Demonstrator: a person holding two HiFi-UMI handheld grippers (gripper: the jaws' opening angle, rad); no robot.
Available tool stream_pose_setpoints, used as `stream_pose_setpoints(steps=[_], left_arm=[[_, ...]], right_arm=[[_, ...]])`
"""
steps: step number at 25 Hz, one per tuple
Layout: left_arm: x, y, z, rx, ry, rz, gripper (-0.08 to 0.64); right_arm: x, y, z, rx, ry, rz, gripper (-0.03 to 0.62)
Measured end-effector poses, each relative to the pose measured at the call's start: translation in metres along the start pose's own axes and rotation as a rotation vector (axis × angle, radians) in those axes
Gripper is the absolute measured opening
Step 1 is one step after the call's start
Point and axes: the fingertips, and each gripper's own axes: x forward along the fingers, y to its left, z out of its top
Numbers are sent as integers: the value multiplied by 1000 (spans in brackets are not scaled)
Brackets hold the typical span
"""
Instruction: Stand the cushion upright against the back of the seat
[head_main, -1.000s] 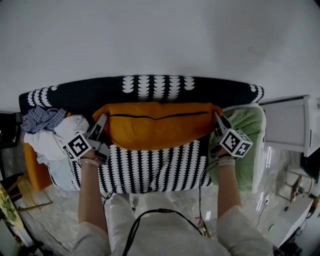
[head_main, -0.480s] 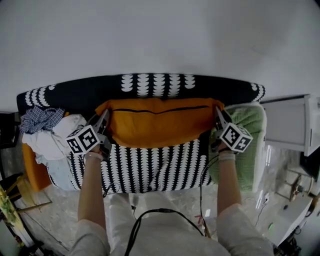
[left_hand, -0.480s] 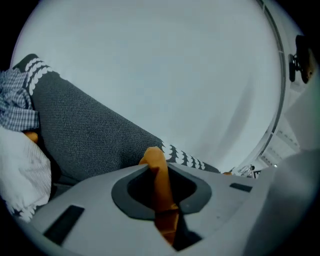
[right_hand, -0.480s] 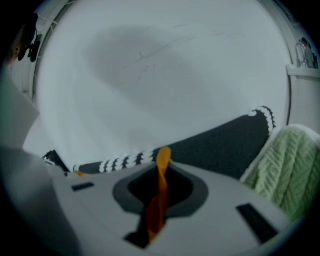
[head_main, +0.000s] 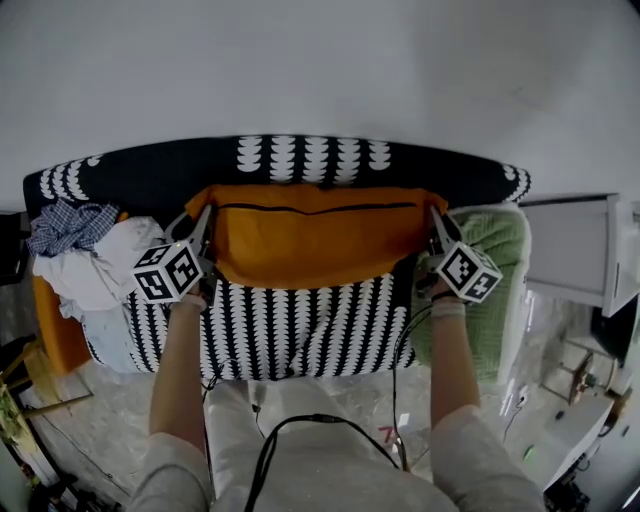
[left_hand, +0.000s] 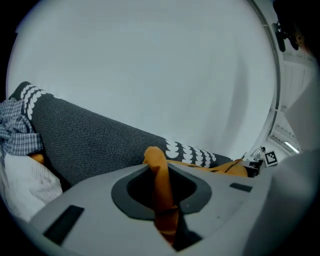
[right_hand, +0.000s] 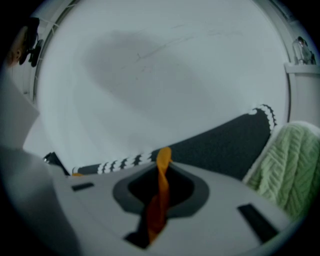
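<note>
Left tool (head_main: 204, 218) and right tool (head_main: 434, 216) clamp cushion (head_main: 310, 245) corners; cushion seemingly upright against sofa (head_main: 150, 180) back; release remains.

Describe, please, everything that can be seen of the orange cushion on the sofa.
The orange cushion is a wide, soft, rectangular fabric pillow with a dark zip line near its upper edge. It appears to lean against the dark sofa back, with its lower edge on the black-and-white patterned seat. The left gripper and the right gripper each pinch a fold of its fabric at one upper corner.
</note>
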Motion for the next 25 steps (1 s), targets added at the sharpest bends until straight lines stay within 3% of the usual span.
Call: stream_pose_setpoints(steps=[3, 7, 10, 14, 25], left_arm=[[-2, 0, 2, 50, -20, 36, 74], [-6, 1, 7, 194, -48, 121, 91], [-12, 1, 15, 255, -83, 171, 129], [-25, 3, 16, 270, -109, 185, 170], [-65, -2, 3, 320, -136, 156, 190]], right_arm=[[0, 2, 3, 8, -14, 3, 46], [-1, 1, 5, 60, -35, 19, 48], [-3, -3, 7, 59, -54, -10, 70], [-10, -7, 11, 77, -85, -51, 196], [-57, 8, -11, 134, -136, -55, 238]])
